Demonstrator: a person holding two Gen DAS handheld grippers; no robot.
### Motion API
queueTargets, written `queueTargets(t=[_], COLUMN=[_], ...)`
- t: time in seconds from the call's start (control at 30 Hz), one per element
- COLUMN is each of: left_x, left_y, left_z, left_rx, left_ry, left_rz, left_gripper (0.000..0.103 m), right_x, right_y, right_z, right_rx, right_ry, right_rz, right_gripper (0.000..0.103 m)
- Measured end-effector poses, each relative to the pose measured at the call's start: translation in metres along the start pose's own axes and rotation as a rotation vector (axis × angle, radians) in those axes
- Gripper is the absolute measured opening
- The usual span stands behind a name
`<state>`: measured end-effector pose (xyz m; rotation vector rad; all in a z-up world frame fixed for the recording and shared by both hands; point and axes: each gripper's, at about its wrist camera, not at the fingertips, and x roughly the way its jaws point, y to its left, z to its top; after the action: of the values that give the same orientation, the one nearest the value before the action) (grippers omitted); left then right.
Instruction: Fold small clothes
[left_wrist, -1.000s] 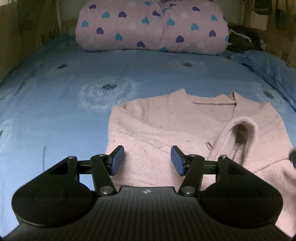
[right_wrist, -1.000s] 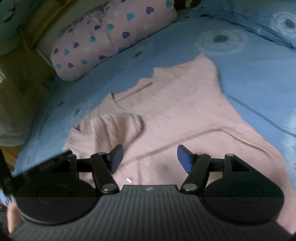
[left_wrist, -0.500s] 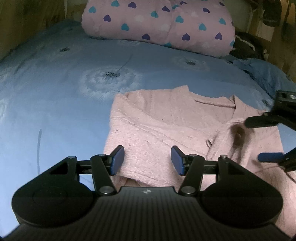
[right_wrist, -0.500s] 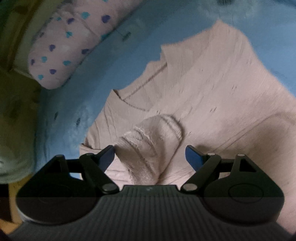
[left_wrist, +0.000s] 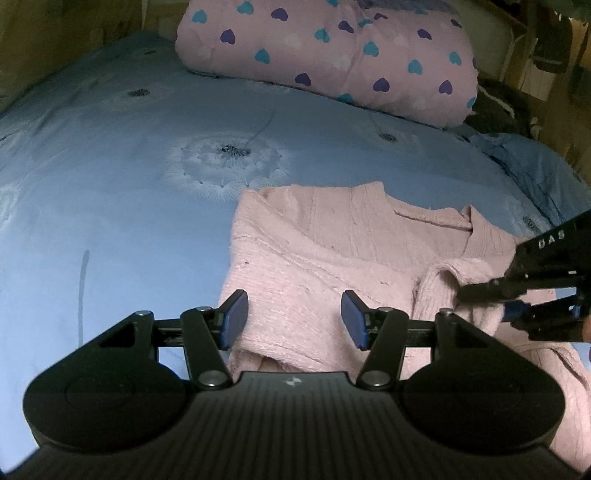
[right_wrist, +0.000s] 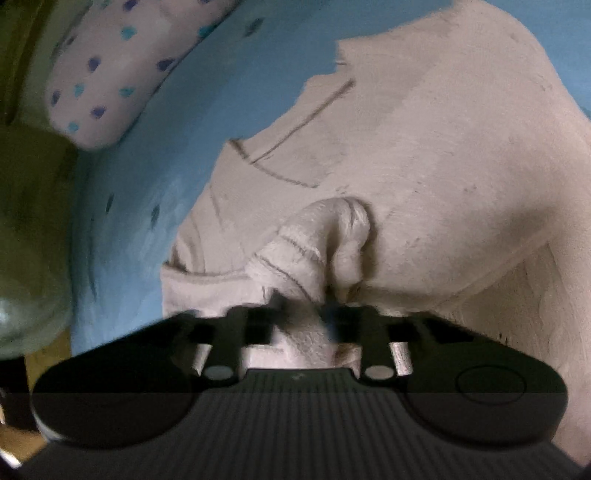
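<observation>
Pink knit sweater (left_wrist: 325, 258) lies on bed (left_wrist: 129, 206), one side folded in. Right gripper (right_wrist: 303, 314) jaws clenched on sleeve cuff (right_wrist: 314, 240); left gripper (left_wrist: 293, 319) jaws released, hovering over the folded side. Sleeve and bottom folds remain.

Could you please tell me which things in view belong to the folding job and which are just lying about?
Part of the job:
pink sweater
sleeve cuff
right hand-held gripper, closed on the cuff
left hand-held gripper, open

Lying about:
heart-print pillow
blue bedsheet
</observation>
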<state>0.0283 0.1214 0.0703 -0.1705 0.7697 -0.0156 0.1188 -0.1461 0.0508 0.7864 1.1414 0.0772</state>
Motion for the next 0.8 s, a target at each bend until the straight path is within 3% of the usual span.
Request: queueTargets(t=[0.17,0.33,0.47,0.6,0.8], left_x=[-0.008,-0.017,-0.012,-0.002,0.013], left_y=[0.006,0.004,-0.001,-0.005,-0.008], left_z=[0.002,0.004,0.004,0.0,-0.004], left_rx=[-0.042,-0.046,-0.031,-0.009,0.005], left_ry=[-0.049,-0.101,-0.083,-0.038,0.01], left_rz=[-0.025,-0.057,-0.056,-0.033,0.001], left_gripper=[0.062,0.062,0.062,0.062,0.062], right_x=[-0.029,-0.076,-0.099,-0.089,-0.041], right_y=[0.024,0.049,0.046,0.028,-0.025], right_z=[0.003,0.004,0.001,-0.001,-0.002], right_rx=[-0.188,-0.417,-0.552,-0.647,-0.655], right_ry=[-0.068,-0.227,-0.338,-0.355,-0.324], right_rz=[0.061,0.076,0.053,-0.033,-0.154], right_gripper=[0.016,0.016,0.016,0.016,0.018])
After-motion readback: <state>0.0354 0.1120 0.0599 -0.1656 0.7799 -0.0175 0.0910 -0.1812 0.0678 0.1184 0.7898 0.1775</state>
